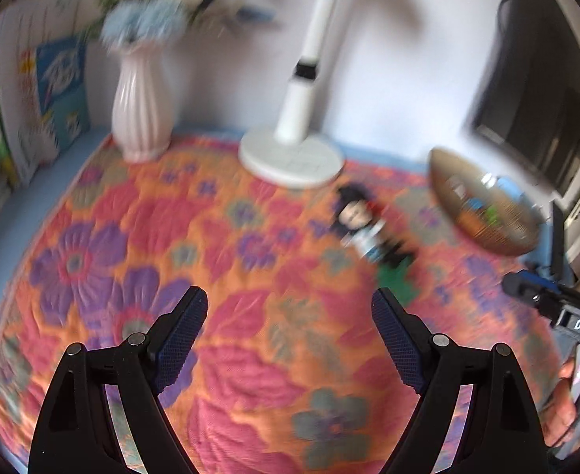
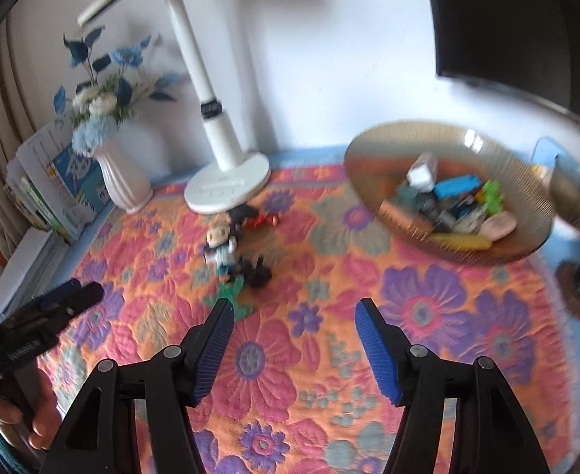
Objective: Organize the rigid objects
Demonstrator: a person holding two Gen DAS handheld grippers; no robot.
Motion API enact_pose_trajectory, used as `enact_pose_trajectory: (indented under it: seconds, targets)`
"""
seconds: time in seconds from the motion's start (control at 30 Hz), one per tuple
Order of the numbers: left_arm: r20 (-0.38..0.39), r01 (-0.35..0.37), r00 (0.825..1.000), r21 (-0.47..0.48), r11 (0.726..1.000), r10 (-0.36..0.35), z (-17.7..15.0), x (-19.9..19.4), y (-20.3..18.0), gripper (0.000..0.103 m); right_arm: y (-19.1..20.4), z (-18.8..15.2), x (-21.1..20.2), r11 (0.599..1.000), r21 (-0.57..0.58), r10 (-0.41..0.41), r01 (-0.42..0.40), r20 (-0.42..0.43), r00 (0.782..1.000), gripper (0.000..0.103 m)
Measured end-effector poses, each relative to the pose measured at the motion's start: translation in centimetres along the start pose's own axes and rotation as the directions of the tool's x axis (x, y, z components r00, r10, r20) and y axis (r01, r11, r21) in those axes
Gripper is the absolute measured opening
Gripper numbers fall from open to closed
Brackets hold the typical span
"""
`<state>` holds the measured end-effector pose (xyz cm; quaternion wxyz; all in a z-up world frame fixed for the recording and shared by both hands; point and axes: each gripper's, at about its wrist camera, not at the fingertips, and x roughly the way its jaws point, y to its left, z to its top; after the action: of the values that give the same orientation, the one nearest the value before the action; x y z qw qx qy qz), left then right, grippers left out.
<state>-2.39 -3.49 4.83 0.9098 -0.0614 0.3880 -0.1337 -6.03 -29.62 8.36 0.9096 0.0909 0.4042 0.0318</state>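
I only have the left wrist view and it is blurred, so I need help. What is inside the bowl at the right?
Observer: In the right wrist view the amber glass bowl holds a pile of small toys, among them a blue block and a white cube.
Operator: Is something lying beside the doll on the cloth?
Observer: Yes. A small red piece lies just behind the doll, near the lamp base.
Operator: Is the right gripper holding anything?
Observer: No. The right gripper has its jaws apart, with only the floral cloth between them.
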Motion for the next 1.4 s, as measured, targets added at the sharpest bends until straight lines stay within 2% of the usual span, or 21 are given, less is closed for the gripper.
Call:
enact_pose_trajectory:
  seconds: [0.17,0.27,0.33,0.57,0.63,0.7,0.93,1.07,1.1,1.17,1.23,1.3,1.4]
  targets:
    - [-0.054,-0.019,0.998,-0.029,0.999,0.017,-2.0,2.3,1.6,0.084,-0.7,-2.4,3.9,1.0,0.01,0.012,-0.012,-0.041,0.999,0.062]
    - [-0.026,-0.001,1.0,-0.055,0.998,0.0,-2.2,1.9,2.0,0.084,-1.0,-3.4,5.3,1.0,0.013,0.014,-0.013,-0.052,0.999,0.062]
    - [-0.033,0.006,0.999,-0.07,0.998,-0.009,-2.3,1.9,2.3,0.084,-1.1,-3.7,6.1,1.0,0.015,-0.005,0.006,-0.087,0.996,0.062]
    - [-0.043,0.009,0.999,-0.14,0.99,-0.015,-2.3,2.2,3.5,0.084,-0.6,-3.9,5.7,0.998,-0.016,-0.053,0.053,-0.055,0.997,0.063]
    - [-0.04,-0.008,0.999,-0.145,0.989,0.003,-2.3,2.2,3.6,0.084,-0.4,-4.0,5.6,0.998,-0.028,-0.061,0.06,-0.05,0.997,0.075]
    - [-0.046,-0.023,0.999,-0.131,0.991,0.017,-2.3,2.3,3.3,0.084,-0.4,-4.0,5.5,0.998,-0.031,-0.057,0.056,-0.044,0.997,0.085]
    - [-0.053,-0.078,0.996,-0.026,0.997,0.076,-2.4,2.4,1.5,0.084,-1.7,-3.9,5.7,0.999,0.031,-0.029,0.03,-0.054,0.998,0.085]
    - [-0.077,-0.078,0.994,0.023,0.997,0.08,-2.4,2.6,0.6,0.084,-1.9,-3.9,5.7,0.999,0.046,-0.022,0.025,-0.058,0.998,0.085]
    - [-0.103,-0.065,0.992,0.032,0.997,0.068,-2.3,2.9,0.4,0.084,-1.9,-3.9,5.7,0.999,0.047,-0.019,0.022,-0.062,0.998,0.085]
    - [-0.165,0.014,0.986,0.022,1.0,-0.01,-1.9,3.2,-0.3,0.084,-2.1,-3.8,5.8,0.998,0.055,-0.005,0.009,-0.081,0.997,0.085]
    - [-0.167,0.082,0.983,0.036,0.996,-0.074,-1.1,2.8,-2.1,0.084,-2.5,-3.2,5.8,0.994,0.095,0.062,-0.05,-0.128,0.99,0.085]
    - [-0.156,0.108,0.983,0.084,0.991,-0.094,-0.2,2.8,-4.4,0.084,-2.7,-2.0,5.3,0.989,0.116,0.111,-0.095,-0.137,0.984,0.085]
    - [-0.185,0.092,0.981,0.15,0.984,-0.063,0.6,4.7,-7.5,0.084,-2.4,0.2,4.4,0.996,0.054,0.071,-0.065,-0.131,0.989,0.085]
